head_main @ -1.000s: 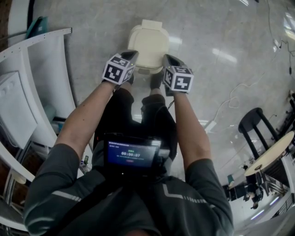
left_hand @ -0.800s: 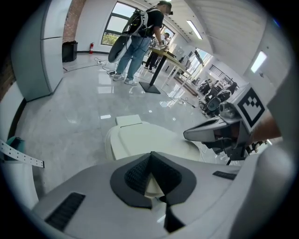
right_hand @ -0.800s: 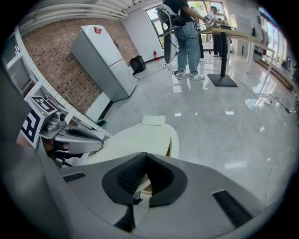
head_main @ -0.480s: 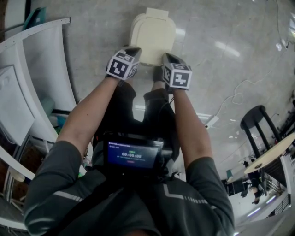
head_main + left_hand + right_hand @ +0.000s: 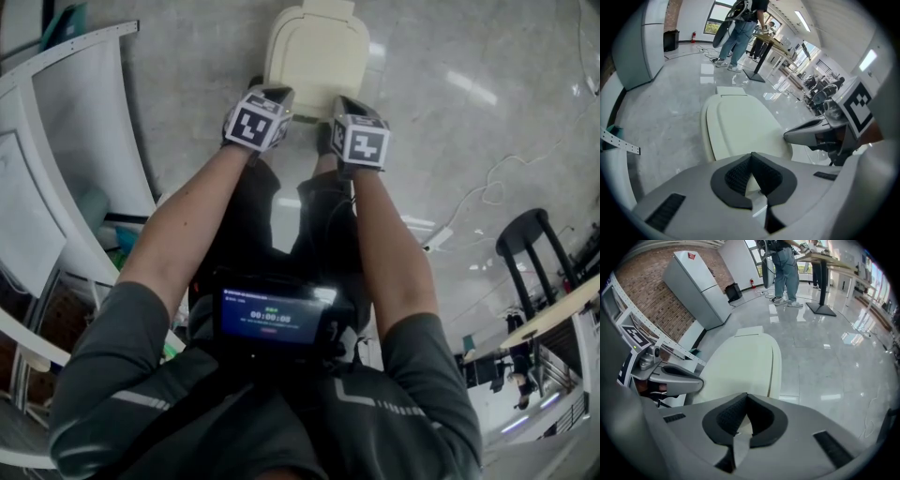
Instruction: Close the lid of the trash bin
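Observation:
A cream trash bin [image 5: 319, 52] stands on the grey floor ahead of my feet, its lid [image 5: 740, 126] lying flat on top with the hinge at the far side. Both grippers hover side by side over the bin's near edge. In the head view my left gripper [image 5: 278, 94] is at the lid's near left corner and my right gripper [image 5: 343, 101] at its near right corner. The left gripper's [image 5: 751, 157] black pads meet at the tip with nothing between them. The right gripper's [image 5: 746, 397] pads meet the same way over the lid [image 5: 740, 364].
A white curved counter [image 5: 84, 141] runs along the left. A black stool [image 5: 530, 244] and a loose cable [image 5: 492, 192] are on the floor at right. A white refrigerator [image 5: 696, 284] stands against the brick wall, and people stand at a tall table [image 5: 740, 28] far off.
The bin sits higher in the head view than before, and both grippers have shifted forward with it, staying at its near edge. The lid looks the same.

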`<state>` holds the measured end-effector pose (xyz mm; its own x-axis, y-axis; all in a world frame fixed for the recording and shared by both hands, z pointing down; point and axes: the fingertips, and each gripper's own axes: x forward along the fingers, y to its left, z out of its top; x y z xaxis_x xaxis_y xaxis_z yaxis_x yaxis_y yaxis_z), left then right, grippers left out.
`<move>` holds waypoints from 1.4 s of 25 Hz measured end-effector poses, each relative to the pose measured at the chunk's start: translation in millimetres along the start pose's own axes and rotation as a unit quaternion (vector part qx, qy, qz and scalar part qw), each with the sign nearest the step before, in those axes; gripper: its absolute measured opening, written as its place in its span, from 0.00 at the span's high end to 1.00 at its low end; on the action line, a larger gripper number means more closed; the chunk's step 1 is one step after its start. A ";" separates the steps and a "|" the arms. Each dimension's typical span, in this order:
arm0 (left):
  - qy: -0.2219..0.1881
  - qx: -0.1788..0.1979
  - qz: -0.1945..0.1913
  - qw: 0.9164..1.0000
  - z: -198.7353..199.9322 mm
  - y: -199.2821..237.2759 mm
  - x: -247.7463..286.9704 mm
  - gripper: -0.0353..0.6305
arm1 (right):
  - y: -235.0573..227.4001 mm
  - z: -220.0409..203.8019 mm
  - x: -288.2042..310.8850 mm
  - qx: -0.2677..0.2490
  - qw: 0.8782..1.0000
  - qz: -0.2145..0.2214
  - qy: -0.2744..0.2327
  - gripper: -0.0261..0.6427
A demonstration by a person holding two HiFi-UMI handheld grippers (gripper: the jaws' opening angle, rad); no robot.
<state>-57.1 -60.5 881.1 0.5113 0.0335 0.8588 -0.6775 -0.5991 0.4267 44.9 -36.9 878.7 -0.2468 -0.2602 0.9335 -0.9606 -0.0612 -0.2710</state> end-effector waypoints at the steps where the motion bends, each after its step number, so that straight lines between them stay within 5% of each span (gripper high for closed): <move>1: 0.000 0.000 0.003 1.000 -3.1 2.0 2.4 0.95 | -0.4 -1.5 2.4 -0.002 1.000 -0.002 0.001 0.94; 25: 0.011 -0.008 0.010 1.000 -17.9 14.5 22.0 0.95 | -6.4 -11.3 21.9 -0.005 1.000 -0.023 0.010 0.94; 31: -0.004 -0.018 0.004 1.000 -7.6 7.5 15.8 0.95 | -4.5 -1.8 13.6 0.042 0.999 -0.002 -0.019 0.94; 35: -0.009 -0.016 0.016 1.000 -0.9 12.0 5.6 0.95 | 4.5 10.6 3.1 0.002 1.000 0.009 -0.028 0.94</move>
<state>-62.9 -66.8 891.3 0.4990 -0.0001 0.8666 -0.7099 -0.5735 0.4087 41.1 -48.2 877.9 -0.2561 -0.3150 0.9139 -0.9557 -0.0596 -0.2884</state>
